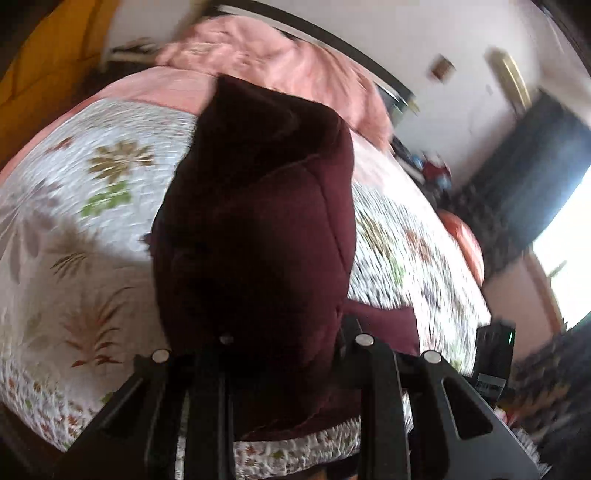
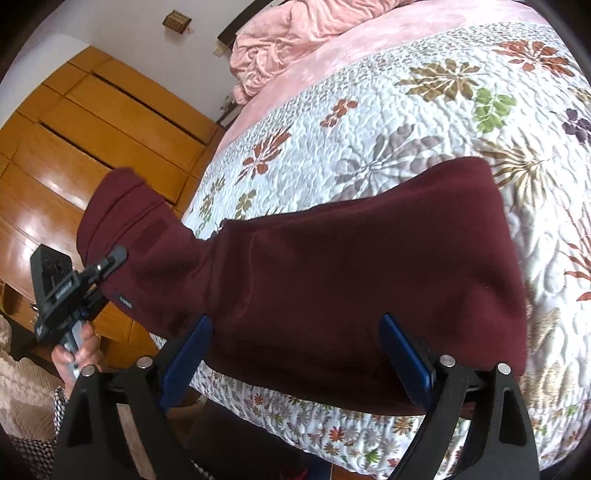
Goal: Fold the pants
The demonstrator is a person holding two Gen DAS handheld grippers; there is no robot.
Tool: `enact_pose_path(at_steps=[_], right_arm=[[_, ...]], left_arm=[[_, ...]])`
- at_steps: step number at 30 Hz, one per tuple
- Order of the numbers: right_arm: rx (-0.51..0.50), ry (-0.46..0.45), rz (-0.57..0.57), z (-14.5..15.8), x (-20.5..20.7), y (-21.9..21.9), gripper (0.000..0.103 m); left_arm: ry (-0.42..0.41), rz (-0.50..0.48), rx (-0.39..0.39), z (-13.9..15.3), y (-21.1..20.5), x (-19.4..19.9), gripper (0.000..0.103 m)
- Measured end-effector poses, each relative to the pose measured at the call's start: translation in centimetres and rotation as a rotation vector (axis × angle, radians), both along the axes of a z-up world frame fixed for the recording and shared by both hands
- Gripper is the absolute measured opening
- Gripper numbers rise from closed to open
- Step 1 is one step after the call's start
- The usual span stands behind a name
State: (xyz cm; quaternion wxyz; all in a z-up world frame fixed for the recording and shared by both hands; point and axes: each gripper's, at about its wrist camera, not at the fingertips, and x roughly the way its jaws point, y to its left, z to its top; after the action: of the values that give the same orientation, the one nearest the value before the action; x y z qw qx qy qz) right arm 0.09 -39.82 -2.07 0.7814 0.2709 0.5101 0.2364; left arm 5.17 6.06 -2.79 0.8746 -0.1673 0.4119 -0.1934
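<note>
The dark maroon pants [image 2: 351,266] lie across the near edge of the flowered quilt [image 2: 424,122]. Their left end is lifted off the bed. My left gripper [image 2: 110,263], held in a person's hand [image 2: 79,354], is shut on that raised end. In the left wrist view the pants [image 1: 258,221] hang up in front of the camera and hide the fingertips of the left gripper [image 1: 291,343]. My right gripper [image 2: 301,354] stands open over the near hem, its blue pads [image 2: 194,350] wide apart and the cloth spanning between them.
A crumpled pink duvet [image 2: 295,33] lies at the head of the bed. A wooden wardrobe [image 2: 92,147] stands to the left of the bed. A bright window [image 1: 569,258] and dark furniture [image 1: 524,173] are on the far side of the room.
</note>
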Motion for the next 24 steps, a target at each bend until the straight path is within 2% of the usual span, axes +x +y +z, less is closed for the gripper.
enact_pose_path(at_steps=[4,7,12,16,18,20,22,24], right_arm=[[0.007,0.002,-0.022,-0.2,0.1,-1.0,0.092],[0.006,0.006,-0.032,-0.4,0.0,-1.4,0.092],[0.005,0.026,-0.049,-0.9,0.0,-1.9,0.092],[0.003,0.045,-0.049,-1.5,0.0,-2.0,0.092],[0.003,0.048,-0.049,-1.6,0.1,-2.0,0.092],[0.002,0.051,-0.049,-1.5,0.1,-2.0,0.092],[0.008,0.048,-0.049,-1.2,0.1,-1.9,0.092],[0.037,0.046,-0.046,-0.8,0.3,-1.9,0.092]], left_arm=[[0.033,-0.078,0.052,-1.2,-3.9,0.2,0.024],[0.058,-0.136,0.141,-2.9,-7.4,0.2,0.024],[0.105,-0.199,0.263,-6.4,-10.6,0.7,0.025],[0.113,-0.203,0.298,-8.1,-11.4,1.0,0.03],[0.114,-0.198,0.289,-7.8,-10.7,0.6,0.036],[0.135,-0.223,0.206,-7.1,-10.1,0.3,0.078],[0.15,-0.23,0.157,-6.0,-9.5,-0.6,0.086],[0.124,-0.254,0.1,-4.6,-8.8,-1.4,0.091]])
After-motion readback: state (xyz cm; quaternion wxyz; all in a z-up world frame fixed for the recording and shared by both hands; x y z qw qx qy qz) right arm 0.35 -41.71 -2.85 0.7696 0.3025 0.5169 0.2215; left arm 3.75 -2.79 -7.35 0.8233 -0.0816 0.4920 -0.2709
